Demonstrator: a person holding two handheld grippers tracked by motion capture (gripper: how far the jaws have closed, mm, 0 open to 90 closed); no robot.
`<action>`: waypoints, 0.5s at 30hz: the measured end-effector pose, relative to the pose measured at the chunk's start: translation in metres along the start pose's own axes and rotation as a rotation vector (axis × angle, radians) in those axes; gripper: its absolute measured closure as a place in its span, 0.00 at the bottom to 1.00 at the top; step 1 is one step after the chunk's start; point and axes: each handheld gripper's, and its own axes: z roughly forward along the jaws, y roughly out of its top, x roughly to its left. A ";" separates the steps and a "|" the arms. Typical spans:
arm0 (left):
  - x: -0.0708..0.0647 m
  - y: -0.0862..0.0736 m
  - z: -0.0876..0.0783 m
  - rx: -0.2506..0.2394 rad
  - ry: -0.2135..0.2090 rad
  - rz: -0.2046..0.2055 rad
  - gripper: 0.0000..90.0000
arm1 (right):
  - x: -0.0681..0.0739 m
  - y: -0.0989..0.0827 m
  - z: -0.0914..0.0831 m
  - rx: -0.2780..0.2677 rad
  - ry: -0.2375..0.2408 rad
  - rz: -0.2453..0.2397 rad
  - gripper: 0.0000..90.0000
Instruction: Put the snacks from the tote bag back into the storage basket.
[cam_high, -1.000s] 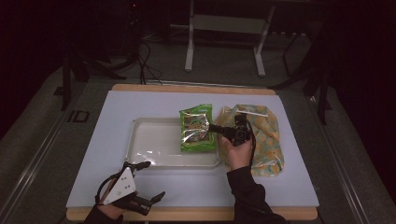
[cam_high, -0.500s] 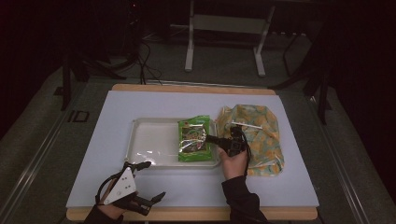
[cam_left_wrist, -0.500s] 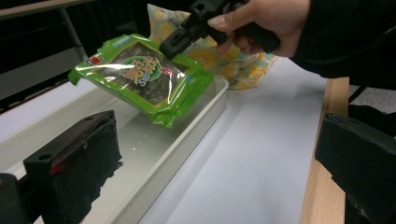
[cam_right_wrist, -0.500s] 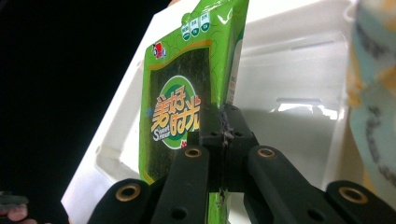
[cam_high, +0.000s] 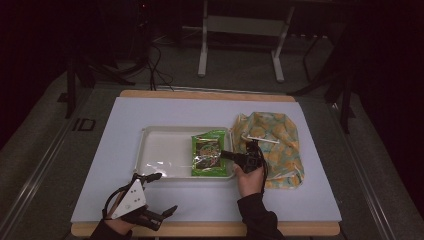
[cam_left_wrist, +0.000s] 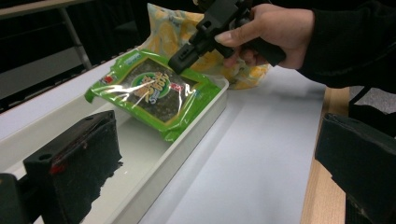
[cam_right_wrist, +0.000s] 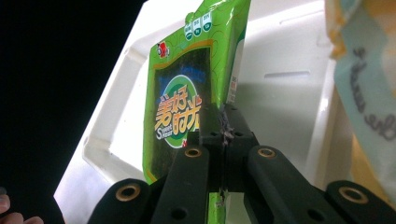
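The right gripper is pinching the right edge of the green packet, its jaws pressed together on the wrapper; the right gripper view is showing the two black jaws meeting on the packet edge. From the left gripper view, the packet is tilting, its near corner resting on the tray rim and the far end raised above the tray floor, with the right gripper biting it at the top edge. In the high view the packet is sitting over the right part of the white tray, roughly at 3 o'clock within it. The right hand is coming in from 6 o'clock and holding its gripper pointing toward 9 o'clock.

The patterned yellow bag is lying flat on the mat at 3 o'clock of the tray, just beside it, and the right hand is partly covering the bag's left edge.

The left gripper is hovering near the table's front edge at about 7 o'clock from the tray, well apart from the packet. Its jaws are standing wide apart with nothing between them, one jaw reaching toward the tray's front rim, the other pointing toward 3 o'clock
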 end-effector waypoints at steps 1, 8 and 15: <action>0.000 0.000 0.000 0.000 0.000 0.000 0.01 | -0.001 -0.001 0.001 0.003 -0.003 0.000 0.99; 0.000 0.000 0.000 0.001 -0.001 0.001 0.01 | -0.003 -0.004 0.007 0.030 -0.027 -0.003 0.99; 0.000 0.000 0.000 0.000 -0.002 0.001 0.01 | -0.003 -0.004 0.012 0.062 -0.040 -0.006 0.99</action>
